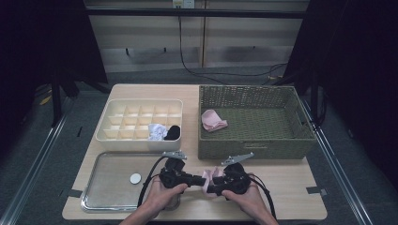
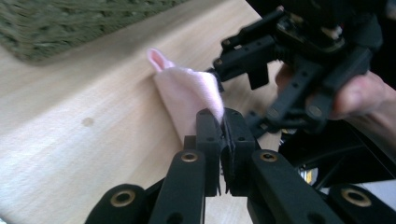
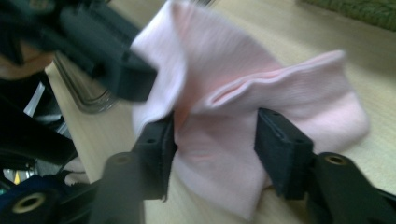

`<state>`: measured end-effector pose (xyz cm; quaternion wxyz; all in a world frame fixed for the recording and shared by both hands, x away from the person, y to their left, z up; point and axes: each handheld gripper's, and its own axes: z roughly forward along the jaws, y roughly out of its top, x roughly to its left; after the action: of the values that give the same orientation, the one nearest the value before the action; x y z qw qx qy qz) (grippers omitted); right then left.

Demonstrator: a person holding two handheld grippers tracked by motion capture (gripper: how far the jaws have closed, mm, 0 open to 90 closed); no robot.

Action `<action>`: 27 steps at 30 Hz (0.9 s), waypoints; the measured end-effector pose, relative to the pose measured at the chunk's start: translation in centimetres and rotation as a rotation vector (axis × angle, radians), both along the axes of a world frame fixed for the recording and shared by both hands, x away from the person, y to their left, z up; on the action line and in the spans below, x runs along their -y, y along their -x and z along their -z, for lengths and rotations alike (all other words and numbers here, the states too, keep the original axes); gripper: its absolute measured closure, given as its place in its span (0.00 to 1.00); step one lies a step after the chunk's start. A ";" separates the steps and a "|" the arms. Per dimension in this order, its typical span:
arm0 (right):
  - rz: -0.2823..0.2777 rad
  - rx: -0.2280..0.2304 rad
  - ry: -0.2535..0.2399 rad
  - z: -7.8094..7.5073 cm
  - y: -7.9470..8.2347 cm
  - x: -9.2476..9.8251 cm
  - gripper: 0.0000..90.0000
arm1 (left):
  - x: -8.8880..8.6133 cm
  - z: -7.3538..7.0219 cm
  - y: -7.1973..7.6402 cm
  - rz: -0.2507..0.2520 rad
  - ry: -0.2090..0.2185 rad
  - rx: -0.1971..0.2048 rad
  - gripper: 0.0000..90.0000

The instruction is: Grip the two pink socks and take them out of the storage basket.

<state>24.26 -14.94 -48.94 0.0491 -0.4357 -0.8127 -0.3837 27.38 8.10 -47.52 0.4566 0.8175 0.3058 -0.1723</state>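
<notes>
Holding pink sock (image 1: 210, 180) over bench, mostly hidden btwn our grippers.
Left gripper (image 2: 223, 122) clenched on sock; right gripper (image 3: 215, 140) released, jaws astride it.

Divided box (image 1: 139, 121) left of basket (image 1: 253, 123), tray (image 1: 109, 180) before it.

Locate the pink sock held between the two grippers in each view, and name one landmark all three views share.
High view: pink sock at bottom centre, between both grippers.
Left gripper view: pink sock at centre, above the closed jaws.
Right gripper view: pink sock across the centre, between the open jaws.
Shared landmark: the green woven basket.
</notes>
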 end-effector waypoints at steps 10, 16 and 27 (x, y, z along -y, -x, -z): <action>0.015 0.011 -0.031 -0.2 -0.3 0.3 0.86 | 0.1 0.1 0.1 0.011 -0.005 0.004 0.96; 0.038 0.015 -0.038 -0.4 -0.3 0.9 1.00 | -0.2 0.1 0.0 0.002 -0.011 0.014 0.96; 0.114 0.053 -0.060 -2.5 0.9 4.4 1.00 | -1.3 0.2 -0.4 -0.041 -0.030 0.016 0.96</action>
<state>23.35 -19.38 -46.43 0.0190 -0.4692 -0.7758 -0.4214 27.76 9.38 -47.70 0.4503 0.8192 0.3213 -0.1516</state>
